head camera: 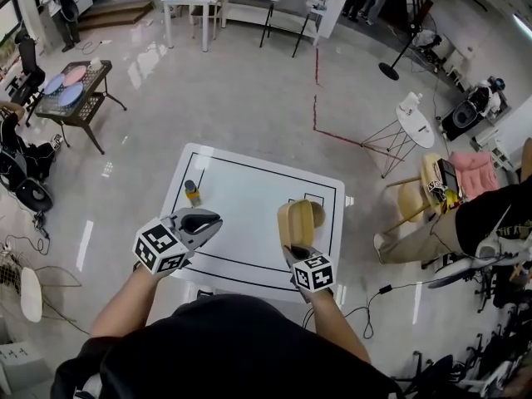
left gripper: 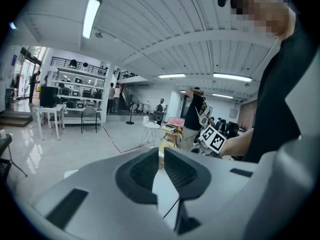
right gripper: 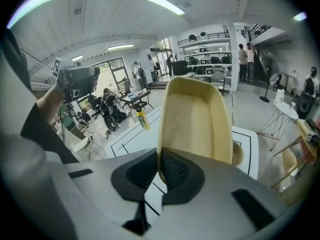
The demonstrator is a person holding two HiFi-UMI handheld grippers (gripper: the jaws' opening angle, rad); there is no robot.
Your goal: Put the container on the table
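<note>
A large open laboratory hall is shown: a glossy pale floor [head camera: 233, 98] marked with red tape [head camera: 315, 106], a white table [head camera: 249, 206] outlined in black, shelves [left gripper: 75, 84] filled with equipment, cables [head camera: 21, 243] laid about, and strip lights [left gripper: 90, 15] fixed overhead.

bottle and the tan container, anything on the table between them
Nothing: the head view shows only bare white table between the bottle and the container.

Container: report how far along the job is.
Done: the right gripper is shut on the container, at its rim. In hand: it is held tipped up over the table, apparently not resting on it. Remaining: lower it onto the table and release.
</note>
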